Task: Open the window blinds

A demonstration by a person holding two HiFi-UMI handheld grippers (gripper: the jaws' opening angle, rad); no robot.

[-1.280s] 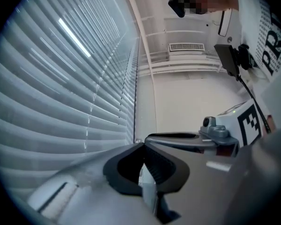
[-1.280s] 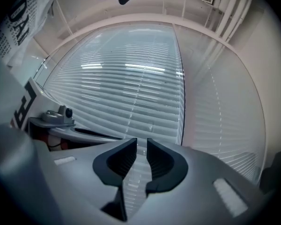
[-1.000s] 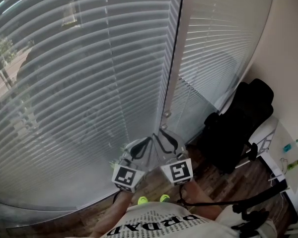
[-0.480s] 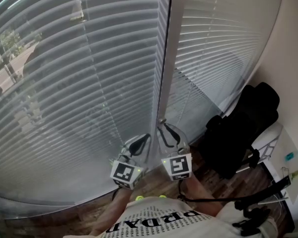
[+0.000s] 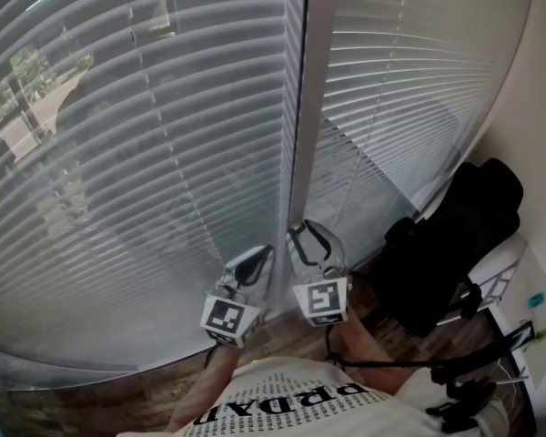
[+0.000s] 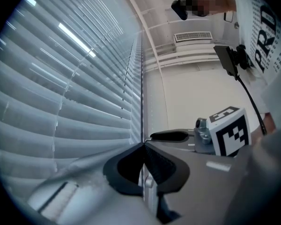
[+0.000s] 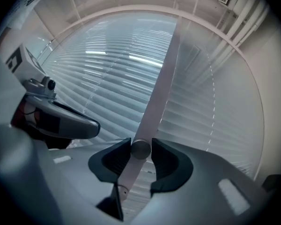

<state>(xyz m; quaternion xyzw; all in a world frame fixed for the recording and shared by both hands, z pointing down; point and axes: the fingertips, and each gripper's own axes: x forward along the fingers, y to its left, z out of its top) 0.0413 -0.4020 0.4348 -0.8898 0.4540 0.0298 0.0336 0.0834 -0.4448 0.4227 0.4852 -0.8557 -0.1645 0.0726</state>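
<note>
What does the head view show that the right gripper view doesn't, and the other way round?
Only the head view: trees outside through the slats, and the right gripper with its marker cube. Only the right gripper view: a round pale knob between its jaws, which have just been opening. Both: the blinds, the pale post between them, the left gripper.

You get soft daylight through the blinds (image 5: 191, 153), a broad shadow dimming them; straight lines bow at the edges, and the corners go black.
</note>
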